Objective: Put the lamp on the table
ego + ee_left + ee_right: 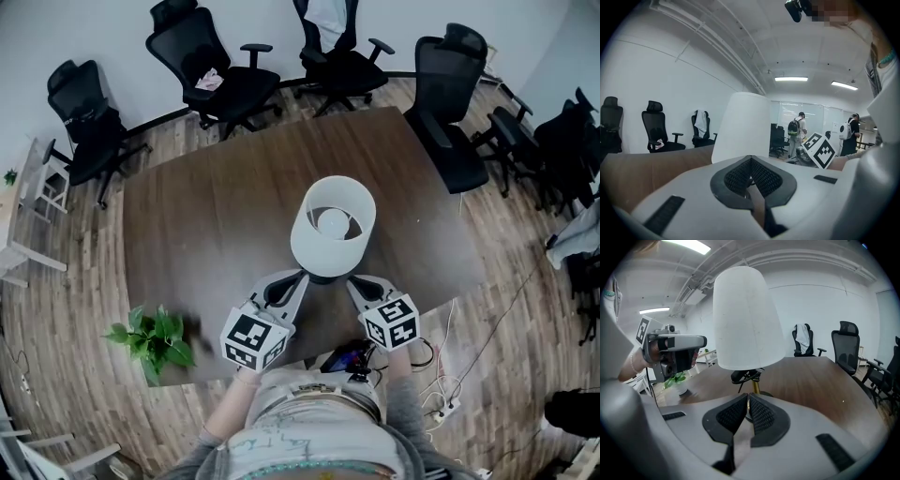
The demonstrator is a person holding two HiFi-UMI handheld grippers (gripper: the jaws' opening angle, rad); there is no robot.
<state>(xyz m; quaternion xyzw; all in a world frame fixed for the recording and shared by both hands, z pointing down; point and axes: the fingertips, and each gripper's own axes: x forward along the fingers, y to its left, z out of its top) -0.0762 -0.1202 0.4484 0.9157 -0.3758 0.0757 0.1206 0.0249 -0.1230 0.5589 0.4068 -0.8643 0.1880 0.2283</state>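
Note:
The lamp stands upright on the dark wooden table (pixel 216 206), its white shade (pixel 333 223) (pixel 740 126) (pixel 745 319) above a thin brass stem (pixel 754 386) and a dark round base (pixel 765 393). Both grippers reach in under the shade from the near side. My left gripper (pixel 302 275) (pixel 751 161) is shut, pads together, with the shade straight ahead. My right gripper (pixel 354 281) (pixel 748 397) is also shut, its tips right in front of the stem's foot; I cannot tell whether they touch it. In the head view the shade hides both pairs of tips.
A small potted plant (pixel 155 337) (pixel 677 380) sits at the table's near left corner. Black office chairs (pixel 225 66) (pixel 450 94) ring the far and right sides. Cables and a power strip (pixel 441 394) lie on the floor at the right. People stand in the background (pixel 794 129).

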